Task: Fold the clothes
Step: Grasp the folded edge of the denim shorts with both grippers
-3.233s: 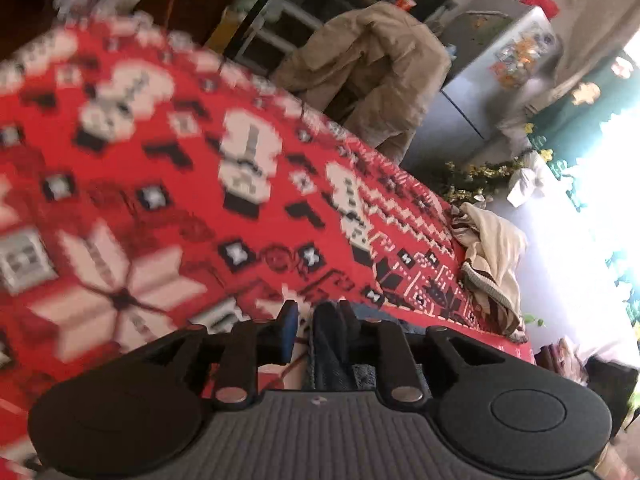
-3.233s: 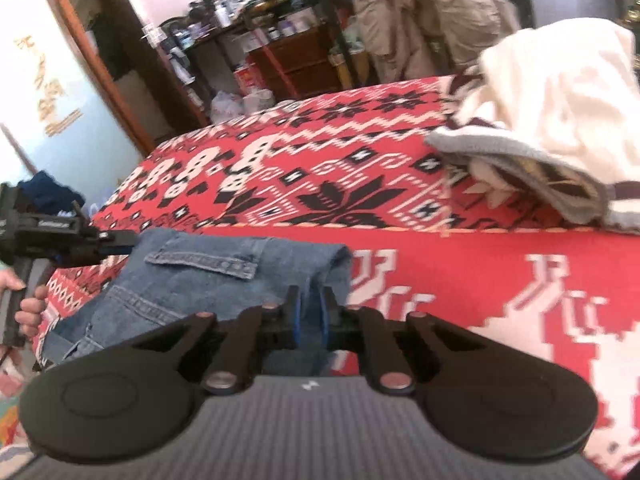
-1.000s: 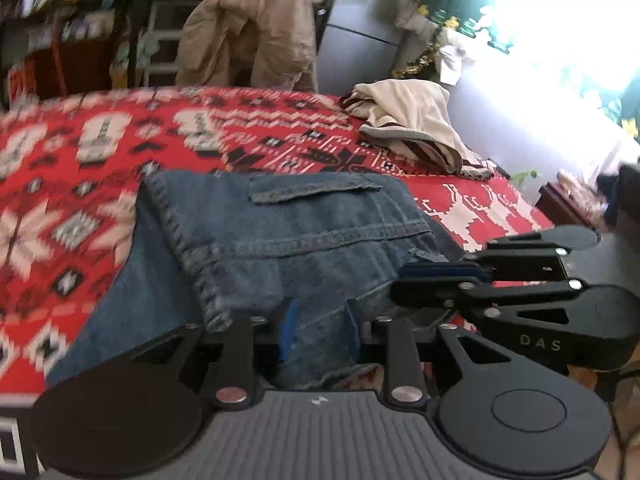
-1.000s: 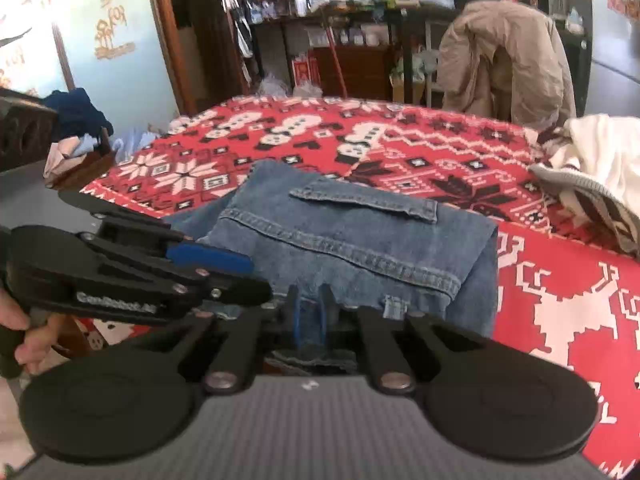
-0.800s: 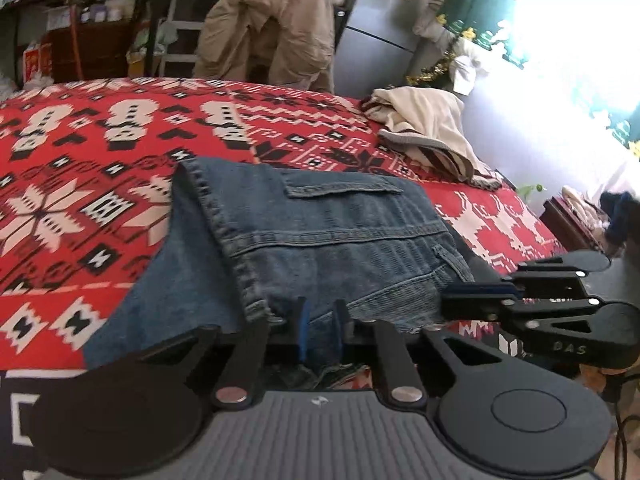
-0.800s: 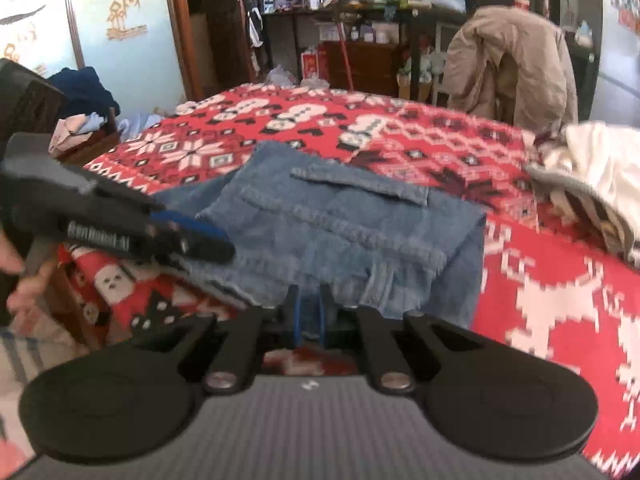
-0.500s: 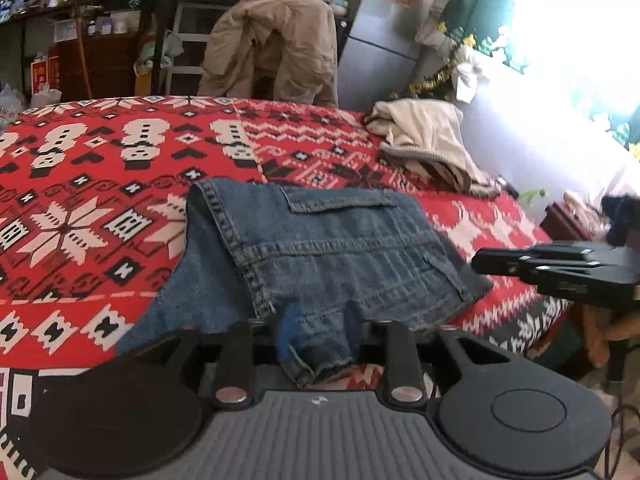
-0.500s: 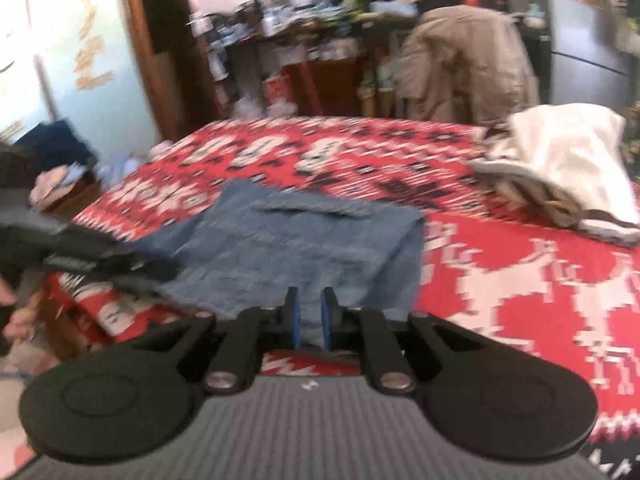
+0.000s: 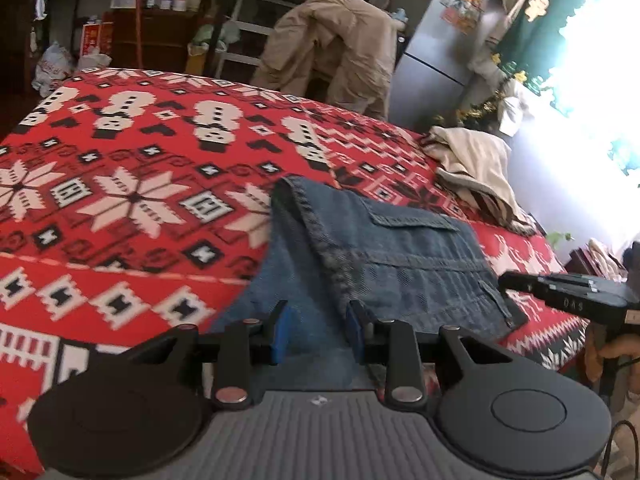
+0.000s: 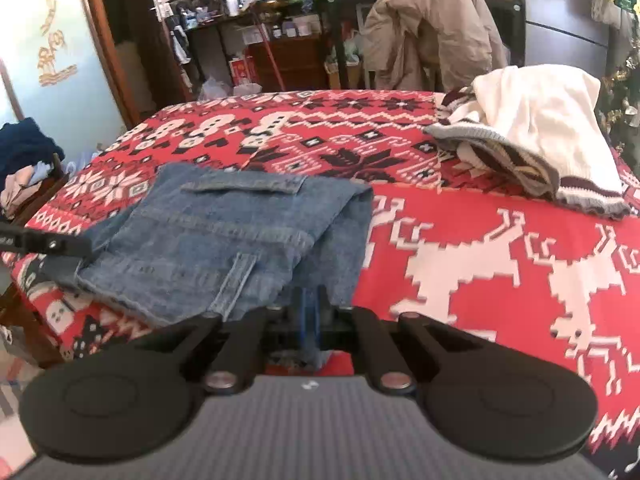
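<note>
A folded blue denim garment lies flat on the red patterned blanket, near its front edge. My left gripper is open at the garment's near left edge, its blue pads apart with denim lying below the gap. My right gripper is shut on the garment's near right corner, and a strip of denim hangs between its fingers. Each gripper shows in the other's view: the right gripper at the garment's right side, the left gripper at its left side.
A cream striped sweater lies crumpled at the blanket's far right. A beige coat hangs on a chair behind the bed, beside a grey fridge. A pile of clothes sits off the left edge.
My left gripper has opened and let go of the denim hem, then swung left. The right gripper stays shut on the denim, and the two grippers have moved apart.
</note>
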Available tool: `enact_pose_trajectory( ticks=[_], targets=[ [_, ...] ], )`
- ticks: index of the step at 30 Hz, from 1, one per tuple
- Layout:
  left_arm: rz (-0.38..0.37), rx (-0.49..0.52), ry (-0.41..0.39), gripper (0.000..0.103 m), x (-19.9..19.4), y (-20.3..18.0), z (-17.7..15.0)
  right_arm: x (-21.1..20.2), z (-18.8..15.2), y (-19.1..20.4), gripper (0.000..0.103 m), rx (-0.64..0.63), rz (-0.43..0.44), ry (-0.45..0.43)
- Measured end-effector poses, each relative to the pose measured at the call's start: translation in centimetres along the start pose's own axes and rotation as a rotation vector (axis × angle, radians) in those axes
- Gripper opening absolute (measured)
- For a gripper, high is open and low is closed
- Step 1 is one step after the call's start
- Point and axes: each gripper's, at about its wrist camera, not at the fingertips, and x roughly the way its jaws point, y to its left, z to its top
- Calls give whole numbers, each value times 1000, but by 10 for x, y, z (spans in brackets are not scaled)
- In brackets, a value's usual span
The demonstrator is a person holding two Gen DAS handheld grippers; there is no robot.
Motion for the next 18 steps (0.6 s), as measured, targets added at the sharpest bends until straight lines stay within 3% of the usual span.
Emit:
enact_pose_trajectory(
  ticks=[7, 14, 18],
  targets=[
    [10, -32, 6, 30, 8, 13, 4, 44, 16, 0, 7, -32, -62, 2],
    [6, -23, 7, 29, 7, 14, 3, 21, 4, -19, 12, 14, -76, 52],
    [15, 17, -3, 26, 7, 5, 11, 7, 9, -12, 11, 8, -49, -9]
  ],
)
